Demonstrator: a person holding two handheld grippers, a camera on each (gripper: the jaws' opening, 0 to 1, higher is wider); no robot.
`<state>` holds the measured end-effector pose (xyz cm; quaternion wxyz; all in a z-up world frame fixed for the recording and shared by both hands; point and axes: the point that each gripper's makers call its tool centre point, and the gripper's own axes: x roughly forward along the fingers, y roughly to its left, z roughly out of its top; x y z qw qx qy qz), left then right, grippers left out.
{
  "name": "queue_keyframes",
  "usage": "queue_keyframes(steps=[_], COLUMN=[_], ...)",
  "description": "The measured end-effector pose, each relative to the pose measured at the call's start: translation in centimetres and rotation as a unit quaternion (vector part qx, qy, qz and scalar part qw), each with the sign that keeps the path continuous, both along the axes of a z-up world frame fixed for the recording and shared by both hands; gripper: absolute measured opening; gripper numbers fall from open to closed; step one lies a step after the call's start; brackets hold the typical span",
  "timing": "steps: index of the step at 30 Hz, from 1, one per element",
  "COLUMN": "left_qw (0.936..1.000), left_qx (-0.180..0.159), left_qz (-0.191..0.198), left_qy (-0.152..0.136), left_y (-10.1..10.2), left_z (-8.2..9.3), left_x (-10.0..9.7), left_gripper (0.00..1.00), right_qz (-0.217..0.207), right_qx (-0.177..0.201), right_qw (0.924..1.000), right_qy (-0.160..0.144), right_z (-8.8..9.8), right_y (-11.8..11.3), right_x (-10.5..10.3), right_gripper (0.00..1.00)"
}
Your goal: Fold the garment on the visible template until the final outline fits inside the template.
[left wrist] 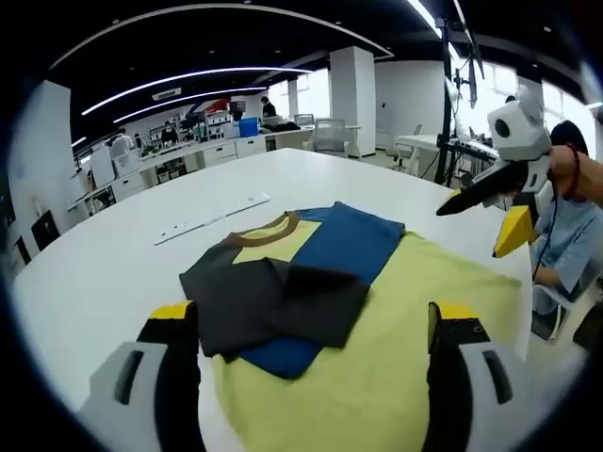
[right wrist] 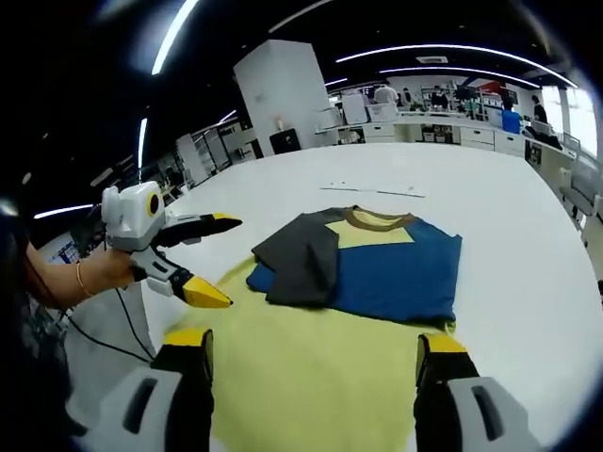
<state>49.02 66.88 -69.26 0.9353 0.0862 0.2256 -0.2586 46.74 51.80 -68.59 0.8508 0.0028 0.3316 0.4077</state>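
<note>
While garment point(left wrist: 311, 282) lies folded, white strip point(left wrist: 212, 218) sits beyond.

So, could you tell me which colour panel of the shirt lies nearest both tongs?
The yellow panel, spread at the near edge; the blue and dark grey parts lie farther.

My left gripper point(left wrist: 316, 330) has its jaws spread wide with nothing between them, and in the right gripper view I see it point(right wrist: 219, 261) held up in my hand point(right wrist: 99, 271), yellow tips parted. My right gripper point(right wrist: 313, 363) is likewise spread and holds nothing; from the left gripper view it point(left wrist: 480, 221) hangs in the air, jaws apart, my hand point(left wrist: 577, 174) behind it.
</note>
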Motion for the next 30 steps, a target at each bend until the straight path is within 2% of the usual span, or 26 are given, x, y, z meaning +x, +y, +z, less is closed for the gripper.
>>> queue_keyframes(steps=[9, 19, 25, 30], left_qw=[0.9996, 0.9992, 0.9986, 0.9983], left_qx=[0.010, 0.011, 0.028, 0.019], left_qz=[0.024, 0.038, 0.040, 0.051], left_qy=[0.006, 0.010, 0.018, 0.020], left_y=[2.1, 3.7, 4.7, 5.0], left_z=[-0.2, -0.3, -1.2, -1.1], left_x=[-1.9, -4.4, -5.6, -6.2], left_gripper=[0.99, 0.99, 0.98, 0.96], right_qz=[0.037, 0.074, 0.091, 0.114], right_qx=[0.003, 0.001, -0.001, -0.009], right_qw=[0.9993, 0.9973, 0.9958, 0.9932], right_qy=[-0.008, -0.006, -0.008, -0.021], right_z=[0.1, -0.6, -1.0, -1.6], right_y=[3.7, 7.1, 8.9, 10.7], right_x=[1.0, 1.6, 2.1, 2.3], right_gripper=[0.84, 0.79, 0.70, 0.64])
